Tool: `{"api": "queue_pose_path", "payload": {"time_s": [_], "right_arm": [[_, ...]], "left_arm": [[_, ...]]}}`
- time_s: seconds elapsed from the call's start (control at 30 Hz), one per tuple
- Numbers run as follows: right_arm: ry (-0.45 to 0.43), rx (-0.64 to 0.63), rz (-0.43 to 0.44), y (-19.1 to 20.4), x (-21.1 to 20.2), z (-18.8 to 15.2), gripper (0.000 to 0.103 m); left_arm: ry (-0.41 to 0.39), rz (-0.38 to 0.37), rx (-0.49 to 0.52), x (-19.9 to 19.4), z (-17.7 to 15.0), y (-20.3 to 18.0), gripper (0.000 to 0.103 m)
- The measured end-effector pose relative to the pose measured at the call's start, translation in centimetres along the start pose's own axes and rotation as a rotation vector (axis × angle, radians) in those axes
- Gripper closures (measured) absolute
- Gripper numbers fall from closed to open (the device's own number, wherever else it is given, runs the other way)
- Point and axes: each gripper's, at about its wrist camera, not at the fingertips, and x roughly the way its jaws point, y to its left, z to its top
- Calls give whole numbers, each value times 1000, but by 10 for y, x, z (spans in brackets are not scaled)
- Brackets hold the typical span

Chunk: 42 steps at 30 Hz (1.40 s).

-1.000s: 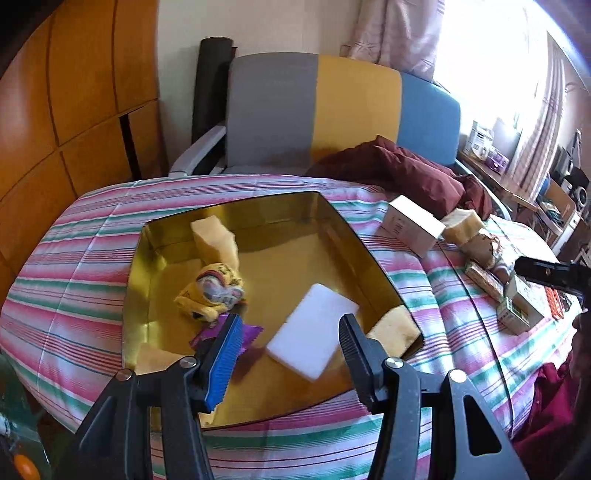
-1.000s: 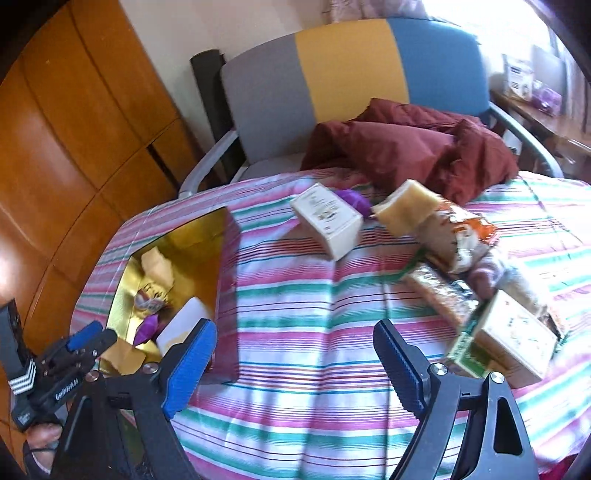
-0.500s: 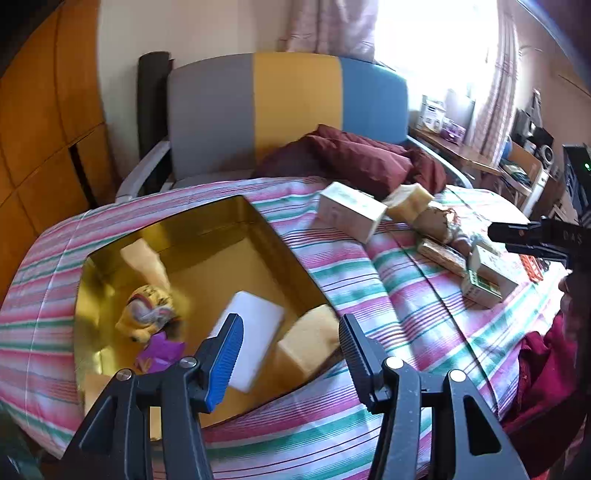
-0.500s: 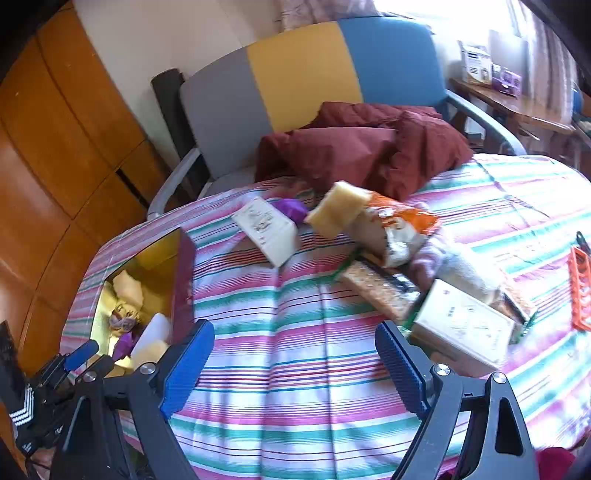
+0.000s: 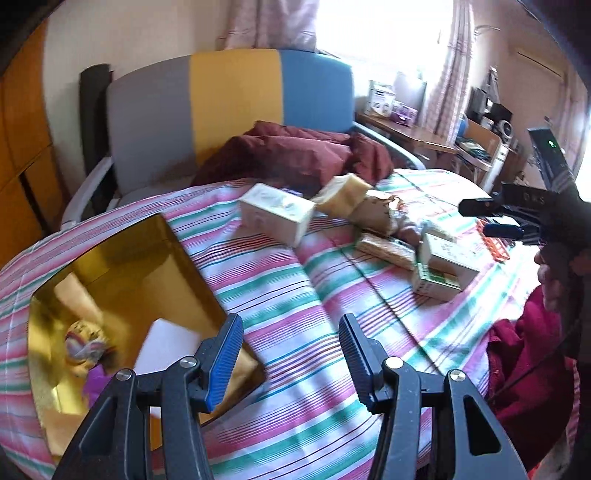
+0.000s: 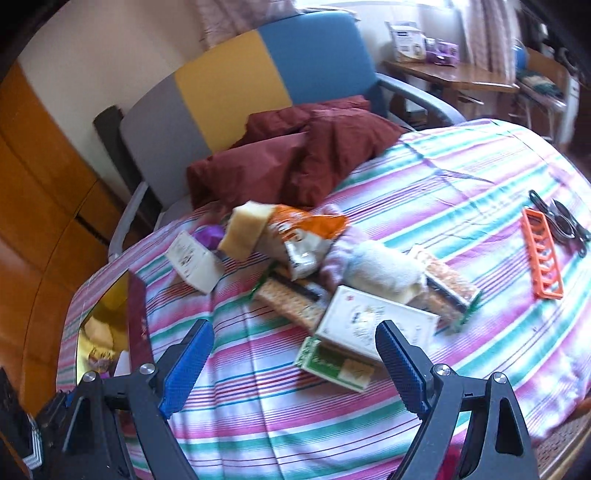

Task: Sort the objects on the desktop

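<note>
Above the striped tablecloth (image 6: 258, 369), both the left gripper (image 5: 290, 354) and right gripper (image 6: 295, 360) hover empty, jaws apart.

Home living room: striped tablecloth (image 6: 424, 177) under the claws, tricolour armchair (image 5: 229, 107) beyond, curtained window (image 5: 388, 33), cluttered wooden desk (image 6: 454, 75) far right.

I saw the desk (image 6: 461, 177) covered by a striped cloth. On it lay a gold tray (image 5: 122, 258) at the left, a white carton (image 6: 194, 260), a yellow sponge (image 6: 243, 229), a snack bag (image 6: 303, 236), a white box (image 6: 373, 321) over a green packet (image 6: 332, 365), an orange rack (image 6: 541, 258) and dark glasses (image 6: 563, 225).
</note>
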Motion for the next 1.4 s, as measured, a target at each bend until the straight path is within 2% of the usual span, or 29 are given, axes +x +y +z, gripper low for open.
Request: {"api": "queue_pose_path", "payload": {"time_s": [0.2,0.33,0.6,0.8,0.97,1.2,1.4], "right_arm": [[28,40,-32,-16,6,3,12],[76,72,-71,-31,18,7,11],[138,239,-101,-72,47,12,7],[158,335,-27,-89,59,7,7],[181,293,8,-76,63,5,6],[185,321,-14,-82,68,7,6],[190,335,-30,-90,70,11,6]], "left_arm": [[27,-81,61,15,8,-27,48],[59,-156,54,27,10,-38,48],[97,-247,142,48,14,-72,48],[105,-277,250,71,20,-101,48],[115,-302,297,99,29,-117,48],[175,-389,335,134,41,-135,47],[235,-471,259,163,50,-143,46]]}}
